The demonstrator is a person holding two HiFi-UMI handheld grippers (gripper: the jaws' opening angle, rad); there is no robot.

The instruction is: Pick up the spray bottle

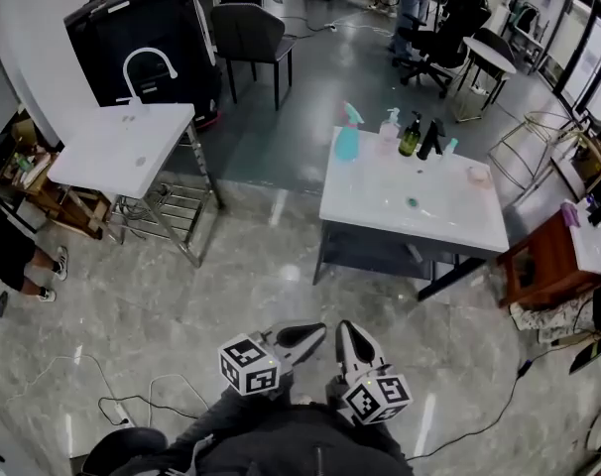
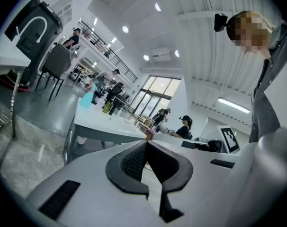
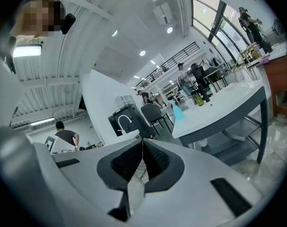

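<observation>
While left tongs [image 1: 318, 332], right tongs [image 1: 346, 329] press together (empty) | spray bottle [image 1: 347, 139] beside pump bottle [image 1: 390, 129]

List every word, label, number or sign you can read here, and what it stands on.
No text is readable.
On the marker cubes: black-and-white patterns only, no letters.
On the spray bottle and the other bottles: any labels are too small to read.

right gripper [image 3: 142, 141] closed, empty, spray bottle [image 3: 177, 111] apparently on table [image 3: 224, 105]
</observation>
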